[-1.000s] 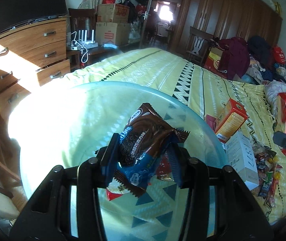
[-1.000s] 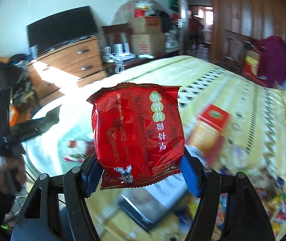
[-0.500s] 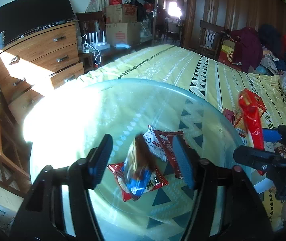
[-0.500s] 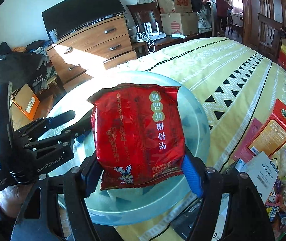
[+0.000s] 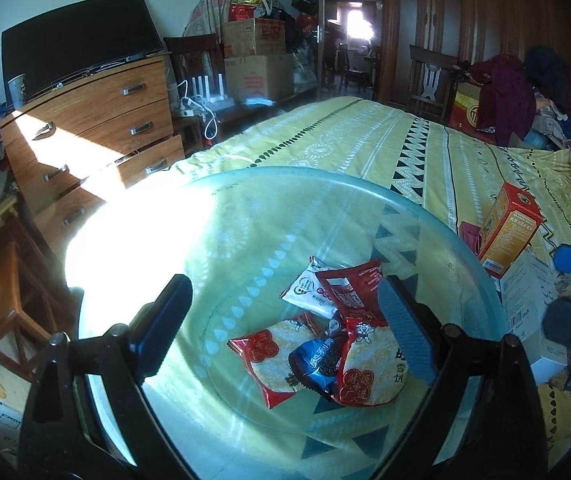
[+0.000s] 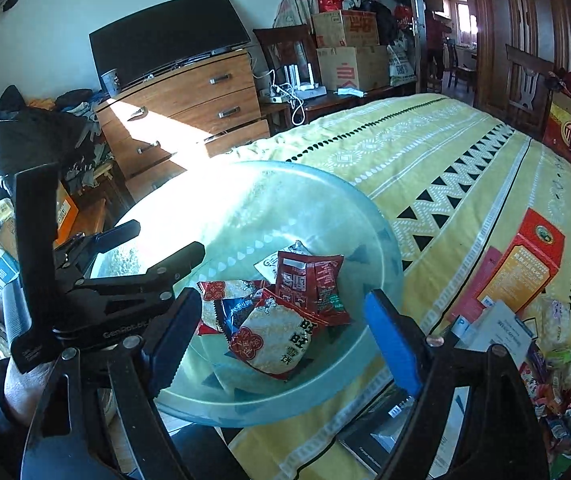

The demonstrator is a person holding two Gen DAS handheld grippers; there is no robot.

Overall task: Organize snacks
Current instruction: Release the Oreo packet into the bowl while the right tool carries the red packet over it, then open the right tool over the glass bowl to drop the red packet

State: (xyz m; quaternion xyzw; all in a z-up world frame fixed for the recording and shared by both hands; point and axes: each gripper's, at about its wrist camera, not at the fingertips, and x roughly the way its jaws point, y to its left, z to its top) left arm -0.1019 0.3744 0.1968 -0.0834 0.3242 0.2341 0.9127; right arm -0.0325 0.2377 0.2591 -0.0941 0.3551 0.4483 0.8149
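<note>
Where the snacks lie: small packets piled together inside the clear glass bowl, on the yellow bedspread.
Top packet: red pack leaning on rice-cracker packs.
Left gripper: spread wide, holding nothing, above the bowl.
Right gripper: likewise spread and bare.
Beside the bowl: orange carton, loose sweets.
</note>
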